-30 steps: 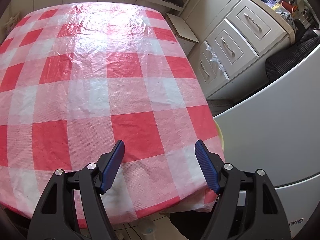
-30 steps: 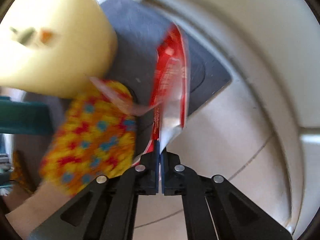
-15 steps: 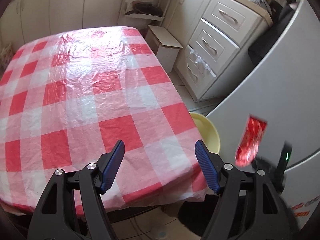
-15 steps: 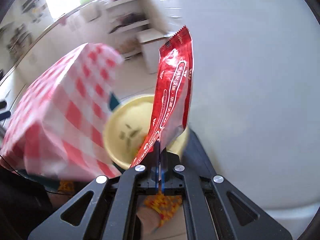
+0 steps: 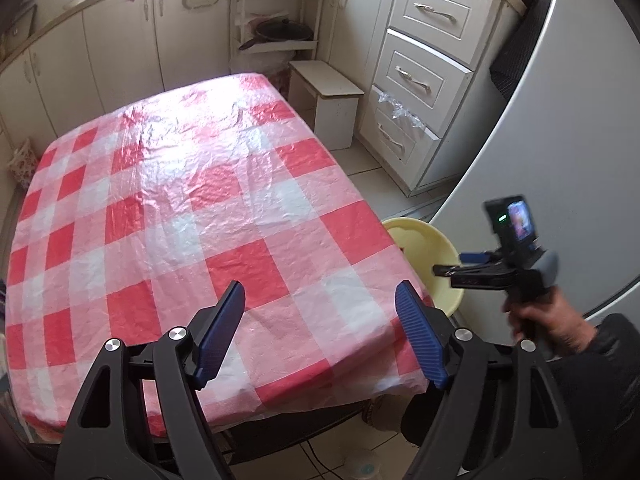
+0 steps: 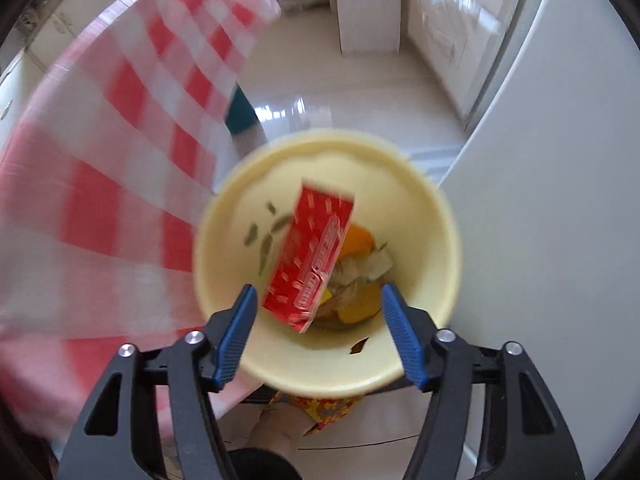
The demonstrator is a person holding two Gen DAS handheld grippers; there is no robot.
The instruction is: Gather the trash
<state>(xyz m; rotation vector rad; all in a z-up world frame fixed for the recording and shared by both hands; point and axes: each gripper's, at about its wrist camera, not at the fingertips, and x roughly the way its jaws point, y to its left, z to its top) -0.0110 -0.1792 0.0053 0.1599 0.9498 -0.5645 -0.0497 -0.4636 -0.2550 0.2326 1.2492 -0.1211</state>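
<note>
Yellow bin [image 6: 420,216] holding scraps, red wrapper [image 6: 310,256] inside, right hand-held gripper [image 6: 316,334] just released, empty.

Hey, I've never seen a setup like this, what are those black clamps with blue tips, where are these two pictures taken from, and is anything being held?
A person holds two hand-held grippers, each with its own camera looking along its fingers. The left gripper is open over the bare red-and-white checked plastic tablecloth. The right gripper, gripped by the person's hand, hangs above a pale yellow plastic bin beside the table. Its jaws have just been opening, and the red foil snack wrapper is loose in the bin's mouth above other scraps. Nothing is held.
</note>
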